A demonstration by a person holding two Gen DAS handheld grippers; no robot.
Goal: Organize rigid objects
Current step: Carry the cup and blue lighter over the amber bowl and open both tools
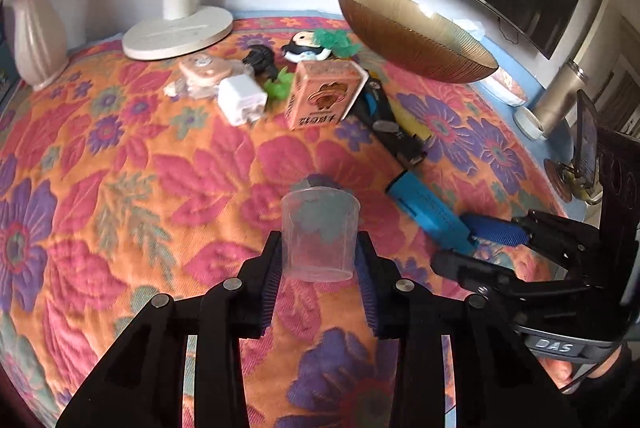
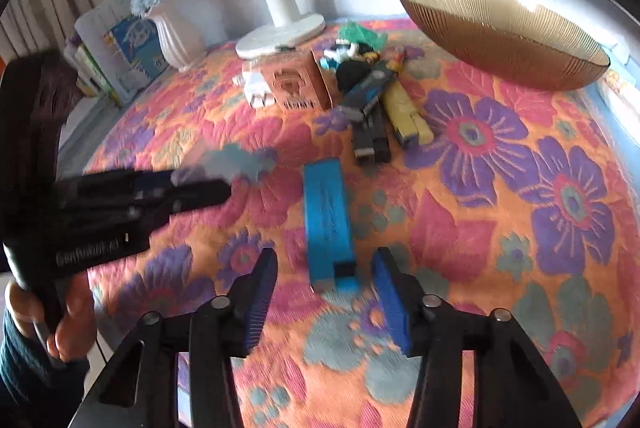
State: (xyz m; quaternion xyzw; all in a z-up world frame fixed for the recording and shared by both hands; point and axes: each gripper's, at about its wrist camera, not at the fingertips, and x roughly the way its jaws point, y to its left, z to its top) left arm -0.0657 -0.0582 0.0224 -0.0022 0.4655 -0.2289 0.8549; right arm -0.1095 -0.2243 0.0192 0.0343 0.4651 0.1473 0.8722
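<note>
My left gripper is shut on a small clear plastic cup and holds it upright above the floral tablecloth. In the right wrist view the left gripper shows at the left, blurred. My right gripper is open, its fingers either side of the near end of a blue rectangular block lying on the cloth; the block also shows in the left wrist view. A large gold ribbed bowl sits at the back right.
A pile at the back holds an orange box, a white charger, a black-blue tool, a yellow block, green pieces and a penguin toy. A white lamp base and a vase stand behind.
</note>
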